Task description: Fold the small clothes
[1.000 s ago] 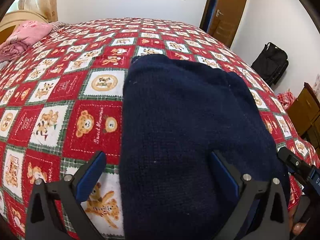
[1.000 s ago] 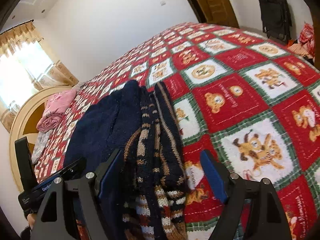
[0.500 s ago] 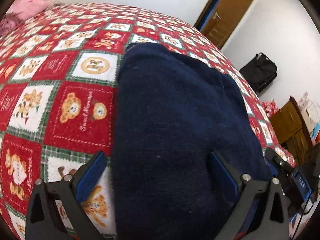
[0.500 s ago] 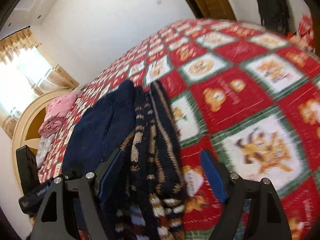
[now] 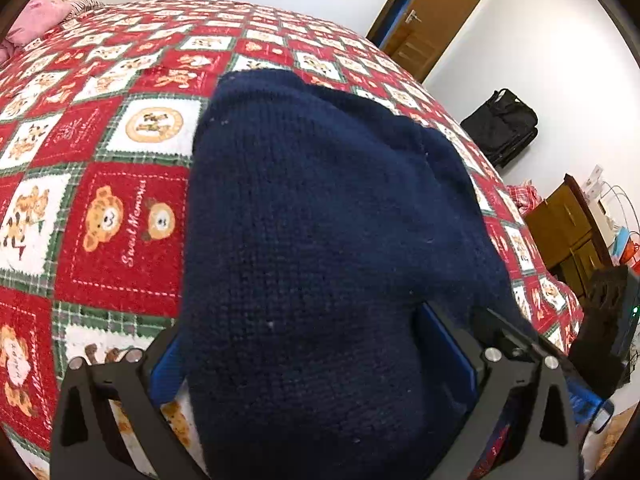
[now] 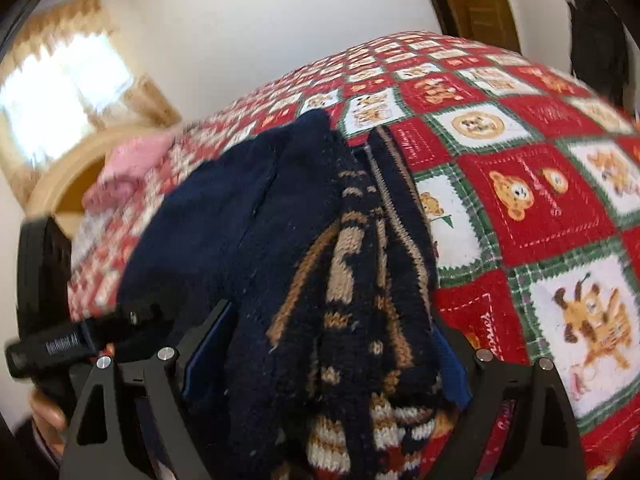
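Note:
A folded navy knit sweater [image 5: 320, 220] lies on the red bear-patterned quilt [image 5: 120, 220]. My left gripper [image 5: 312, 340] stands wide, with the sweater's near end bulging between its blue pads and draping over the right finger [image 5: 452, 344]. In the right wrist view the sweater [image 6: 240, 220] shows its brown-and-cream striped side [image 6: 348, 248]. My right gripper [image 6: 328, 344] straddles that striped edge. Its jaws are opening, with the knit filling the gap between them.
Pink clothes [image 5: 36, 16] lie near the wooden headboard [image 6: 68, 176]. A brown door [image 5: 432, 12], a black bag [image 5: 504, 124] and a wooden cabinet [image 5: 568, 224] stand beyond the bed's right side. A hand [image 6: 44, 408] holds the left gripper's body at the lower left.
The left gripper tipped and pushed in, so the sweater now overlaps both its fingers. The right gripper's jaws spread wider and moved forward into the striped edge.

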`<state>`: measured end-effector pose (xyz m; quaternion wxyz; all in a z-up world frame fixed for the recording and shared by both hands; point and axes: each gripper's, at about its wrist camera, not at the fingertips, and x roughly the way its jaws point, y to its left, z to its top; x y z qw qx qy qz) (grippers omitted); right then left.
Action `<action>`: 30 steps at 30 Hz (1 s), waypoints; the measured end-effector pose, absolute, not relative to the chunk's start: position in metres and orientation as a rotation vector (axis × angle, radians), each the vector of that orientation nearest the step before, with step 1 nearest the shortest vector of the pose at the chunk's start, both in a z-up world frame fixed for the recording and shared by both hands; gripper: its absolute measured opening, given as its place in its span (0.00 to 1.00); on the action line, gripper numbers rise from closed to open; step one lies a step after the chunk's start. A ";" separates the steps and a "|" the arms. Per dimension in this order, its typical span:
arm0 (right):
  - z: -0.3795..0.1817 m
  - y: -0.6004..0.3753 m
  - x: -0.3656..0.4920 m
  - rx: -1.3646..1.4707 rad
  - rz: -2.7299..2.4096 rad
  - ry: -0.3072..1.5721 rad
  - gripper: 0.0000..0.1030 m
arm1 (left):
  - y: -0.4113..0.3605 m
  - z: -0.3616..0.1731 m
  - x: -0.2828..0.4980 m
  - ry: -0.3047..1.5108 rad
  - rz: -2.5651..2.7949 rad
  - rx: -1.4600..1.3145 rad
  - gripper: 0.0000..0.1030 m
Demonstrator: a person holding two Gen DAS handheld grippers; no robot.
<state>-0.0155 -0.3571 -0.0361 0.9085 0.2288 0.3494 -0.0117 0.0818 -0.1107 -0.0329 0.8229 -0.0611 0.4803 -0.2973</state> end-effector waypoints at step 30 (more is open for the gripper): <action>-0.010 -0.297 -0.053 0.273 -0.071 0.604 0.43 | -0.142 0.006 0.032 0.729 -0.478 0.221 0.42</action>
